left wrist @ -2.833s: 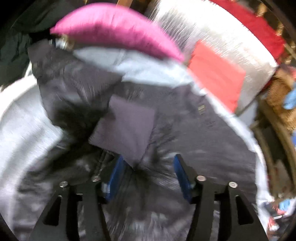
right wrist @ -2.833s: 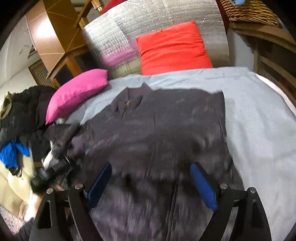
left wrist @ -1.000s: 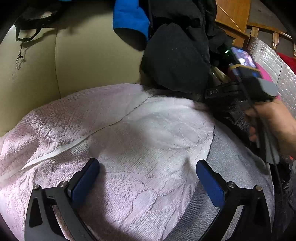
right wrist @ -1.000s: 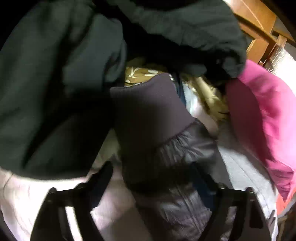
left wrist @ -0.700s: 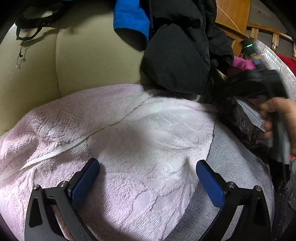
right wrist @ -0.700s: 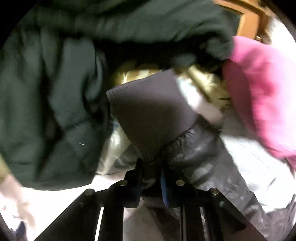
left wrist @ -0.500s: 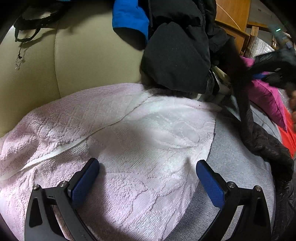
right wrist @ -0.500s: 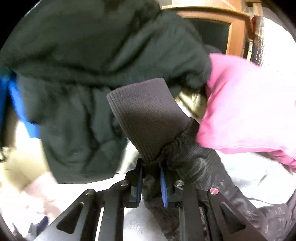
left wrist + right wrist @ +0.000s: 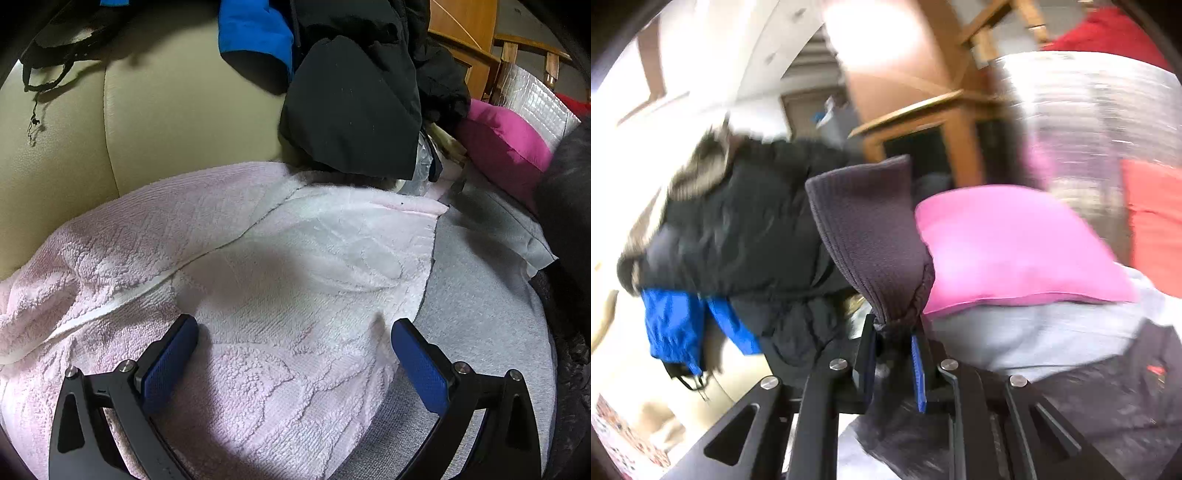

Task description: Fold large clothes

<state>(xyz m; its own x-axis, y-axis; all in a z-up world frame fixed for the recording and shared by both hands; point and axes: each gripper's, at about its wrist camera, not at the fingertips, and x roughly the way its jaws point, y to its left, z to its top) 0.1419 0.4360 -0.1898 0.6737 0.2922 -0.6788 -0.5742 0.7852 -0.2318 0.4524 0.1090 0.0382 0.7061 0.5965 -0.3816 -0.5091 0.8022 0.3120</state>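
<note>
The left gripper (image 9: 293, 350) hung with its blue pads (image 9: 168, 360) spread wide above a pale pink towel (image 9: 236, 280), gripping nothing. The towel lay over a grey sheet (image 9: 476, 306) and against a cream cushion (image 9: 177, 122). Black clothing (image 9: 354, 110) and a blue garment (image 9: 255, 33) were heaped behind it. At the right edge a dark, blurred jacket (image 9: 569, 206) partly covered a magenta pillow (image 9: 506, 151).

I see a bed with a grey sheet (image 9: 476, 302). A fluffy pink blanket (image 9: 258, 295) lies on it, near the cream sofa (image 9: 177, 122). A bright pink pillow (image 9: 506, 147) sits at the far edge, beside black coats (image 9: 354, 107).
</note>
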